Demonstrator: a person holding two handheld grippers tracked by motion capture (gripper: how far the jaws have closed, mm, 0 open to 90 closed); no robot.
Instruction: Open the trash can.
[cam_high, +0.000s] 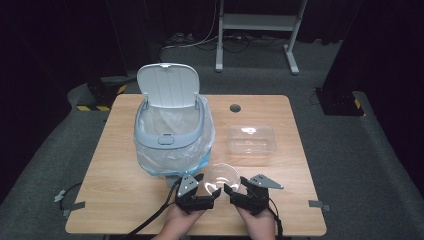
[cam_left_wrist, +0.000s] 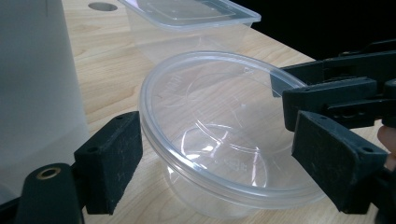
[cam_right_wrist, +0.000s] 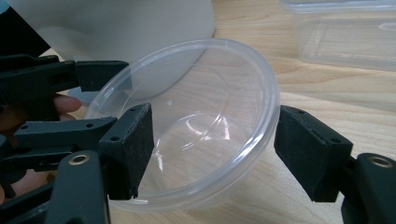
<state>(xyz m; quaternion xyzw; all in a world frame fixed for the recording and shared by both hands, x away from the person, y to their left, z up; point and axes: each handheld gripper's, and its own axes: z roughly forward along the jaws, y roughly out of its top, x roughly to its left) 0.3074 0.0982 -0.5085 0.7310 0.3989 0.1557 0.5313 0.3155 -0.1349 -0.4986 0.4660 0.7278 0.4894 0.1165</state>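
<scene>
The left gripper (cam_high: 216, 192) and the right gripper (cam_high: 227, 189) sit nose to nose at the near edge of the worktop (cam_high: 125, 195), each at a side of the clear round bowl (cam_high: 221, 175), which rests with its lid (cam_left_wrist: 219, 93) on, at about 6 o'clock on the worktop. In the left gripper view the jaws stand wide, the bowl's rim between them, the pads (cam_left_wrist: 114, 158) just short of the plastic; in the right gripper view the jaws likewise straddle the rim, one pad (cam_right_wrist: 135, 140) seemingly brushing it, with no firm clamp that I can see. The step in hand looks like taking hold of the bowl or its lid; next, one gripper should close on the rim and steady it while the other works. The bowl looks empty. At 1 o'clock from it sits a clear rectangular tub (cam_high: 251, 139), lidded and apparently empty; at 10 o'clock stands a grey bin (cam_high: 170, 132), lid raised, lined with a clear bag (cam_high: 205, 145).
</scene>
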